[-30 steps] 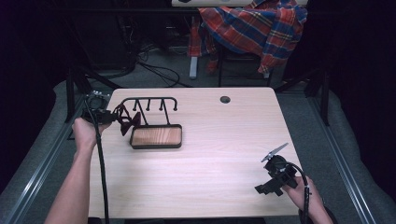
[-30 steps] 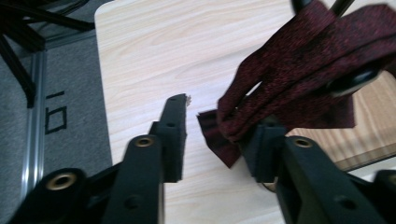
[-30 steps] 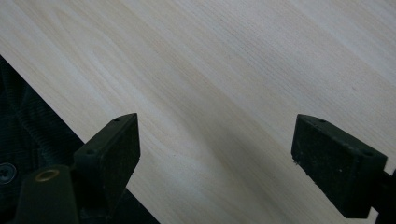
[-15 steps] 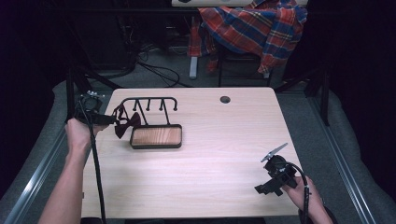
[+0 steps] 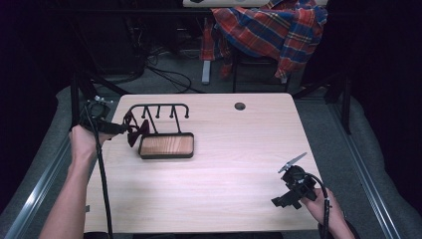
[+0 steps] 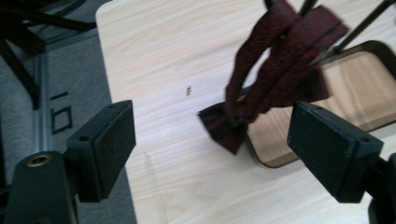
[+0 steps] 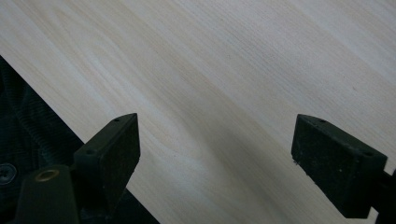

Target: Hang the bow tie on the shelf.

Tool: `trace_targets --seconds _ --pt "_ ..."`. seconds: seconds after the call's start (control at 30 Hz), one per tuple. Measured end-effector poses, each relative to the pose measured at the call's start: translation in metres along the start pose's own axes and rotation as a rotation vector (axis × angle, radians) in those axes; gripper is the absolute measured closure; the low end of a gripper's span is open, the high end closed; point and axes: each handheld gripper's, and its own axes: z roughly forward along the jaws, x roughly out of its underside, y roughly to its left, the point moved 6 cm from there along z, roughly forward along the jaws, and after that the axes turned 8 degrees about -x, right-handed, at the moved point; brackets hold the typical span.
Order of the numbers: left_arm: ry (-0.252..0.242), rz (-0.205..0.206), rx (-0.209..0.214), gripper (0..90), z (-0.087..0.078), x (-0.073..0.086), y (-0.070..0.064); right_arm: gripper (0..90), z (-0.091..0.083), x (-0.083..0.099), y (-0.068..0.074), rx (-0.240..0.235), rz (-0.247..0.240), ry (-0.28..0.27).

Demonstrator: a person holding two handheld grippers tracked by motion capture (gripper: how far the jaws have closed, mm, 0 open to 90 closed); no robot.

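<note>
A dark red bow tie (image 5: 135, 131) (image 6: 275, 70) hangs by its strap from the left end of a black hook rack (image 5: 158, 108), which stands on a wooden tray base (image 5: 166, 146). Just left of the tie, my left gripper (image 5: 119, 129) (image 6: 212, 140) is open. Its pads (image 6: 100, 149) stand wide apart and short of the tie, with nothing between them. Near the table's front right corner my right gripper (image 5: 284, 198) (image 7: 219, 149) is also open, over bare wood.
The light wooden table (image 5: 239, 149) has a round cable hole (image 5: 240, 106) at the back. A plaid shirt (image 5: 276, 30) drapes over a chair behind the table. In the right gripper view the table's front edge (image 7: 70, 126) runs close by.
My left hand has shifted slightly beside the rack, and the bow tie stays hanging there. The right gripper has not moved.
</note>
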Motion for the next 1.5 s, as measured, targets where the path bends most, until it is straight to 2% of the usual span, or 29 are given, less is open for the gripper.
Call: trace_targets --seconds 0.17,0.57,0.73,0.8,1.0,1.03,1.07,1.33,1.5 --pt "0.001 -0.013 0.009 10.5 -0.008 0.005 -0.003 15.3 0.0 0.0 0.0 0.002 0.002 -0.001" --pt "0.008 0.007 0.0 2.1 -0.03 0.038 -0.014 15.3 0.001 -0.001 0.002 -0.01 -0.001 -0.005" --pt "0.002 -0.001 -0.001 0.3 -0.04 0.052 -0.018 15.4 0.0 -0.001 0.0 0.008 -0.001 0.001" --pt "0.003 -0.001 -0.001 0.1 -0.042 0.059 -0.021 15.4 0.0 -0.001 0.001 0.012 0.018 -0.015" --pt "0.038 -0.006 0.004 0.1 -0.042 0.08 -0.027 15.4 -0.001 0.0 0.0 0.019 0.022 -0.012" --pt "0.048 0.001 0.005 0.0 -0.042 0.084 -0.029 15.4 0.0 -0.001 0.0 0.021 0.028 -0.024" --pt "0.058 0.006 0.008 0.1 -0.041 0.088 -0.031 15.4 -0.002 0.0 0.0 0.027 0.019 -0.01" --pt "0.12 0.045 0.038 0.0 -0.041 0.118 -0.052 15.4 -0.002 0.0 0.0 0.02 0.02 -0.009" --pt "0.139 0.036 0.054 0.0 -0.039 0.129 -0.061 15.3 -0.001 -0.001 0.0 0.025 0.02 -0.015"
